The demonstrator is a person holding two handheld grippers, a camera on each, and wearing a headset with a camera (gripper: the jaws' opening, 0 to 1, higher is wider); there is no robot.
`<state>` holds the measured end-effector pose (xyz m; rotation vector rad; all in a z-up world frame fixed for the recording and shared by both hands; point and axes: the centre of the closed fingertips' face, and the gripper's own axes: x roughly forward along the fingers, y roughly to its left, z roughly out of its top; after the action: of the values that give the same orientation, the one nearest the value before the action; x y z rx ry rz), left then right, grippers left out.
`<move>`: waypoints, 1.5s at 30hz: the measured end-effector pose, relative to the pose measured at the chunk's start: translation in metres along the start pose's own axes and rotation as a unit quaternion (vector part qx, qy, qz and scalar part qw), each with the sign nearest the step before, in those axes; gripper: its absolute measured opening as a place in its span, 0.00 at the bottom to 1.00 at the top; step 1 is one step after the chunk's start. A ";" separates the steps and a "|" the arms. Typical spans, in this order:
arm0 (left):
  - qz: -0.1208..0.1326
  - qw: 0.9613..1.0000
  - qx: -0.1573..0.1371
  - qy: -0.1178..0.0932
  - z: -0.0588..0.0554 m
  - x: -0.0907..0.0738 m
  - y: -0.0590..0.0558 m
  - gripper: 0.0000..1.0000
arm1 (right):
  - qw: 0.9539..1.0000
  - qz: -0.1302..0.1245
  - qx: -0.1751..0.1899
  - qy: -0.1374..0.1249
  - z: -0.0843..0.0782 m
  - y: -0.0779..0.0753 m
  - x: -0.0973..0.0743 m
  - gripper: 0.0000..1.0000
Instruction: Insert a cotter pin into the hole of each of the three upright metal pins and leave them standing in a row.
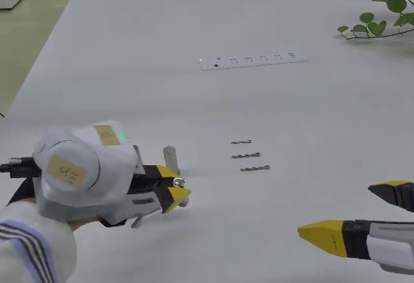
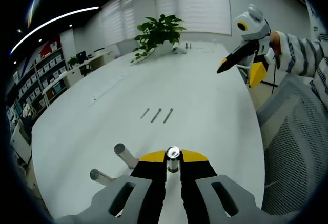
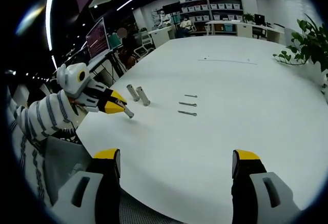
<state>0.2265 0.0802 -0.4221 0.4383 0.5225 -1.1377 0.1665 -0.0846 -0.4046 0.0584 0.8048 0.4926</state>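
The metal pin (image 2: 173, 157), pinched between the jaws of the left gripper (image 1: 176, 191), could be swung by a careless turn into the 2 free pins (image 2: 123, 153) at its 9 o'clock, and they could be toppled. The 3 cotter pins (image 1: 249, 157) are laid on the bench (image 1: 194, 101) at 12 o'clock of those jaws. The right gripper (image 1: 335, 210) is held with its jaws spread and empty.

The bench (image 1: 194, 101) is smooth, matt white. The metal pin (image 2: 173, 155) in the left claw (image 1: 180, 191) is polished and bright; the cotter pins (image 1: 246, 155) are duller grey metal. The claw's yellow-and-black plastic shines softly. The sleeve (image 1: 29, 244) is knit cloth.
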 end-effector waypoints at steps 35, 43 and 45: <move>-0.076 0.994 0.066 0.036 -0.023 0.018 -0.046 0.05 | 1.000 0.010 -0.014 -0.004 0.004 0.006 0.000 0.89; -0.076 0.994 0.066 0.038 -0.024 0.019 -0.048 0.05 | 1.000 0.013 -0.022 -0.002 0.005 0.009 0.000 0.91; -0.078 0.994 0.068 0.038 -0.024 0.019 -0.049 0.05 | 1.000 0.014 -0.024 -0.004 0.006 0.011 0.000 0.91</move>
<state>0.1834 0.0629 -0.4560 0.5691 0.5550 -1.3149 0.1664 -0.0745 -0.3976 0.0282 0.7859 0.5380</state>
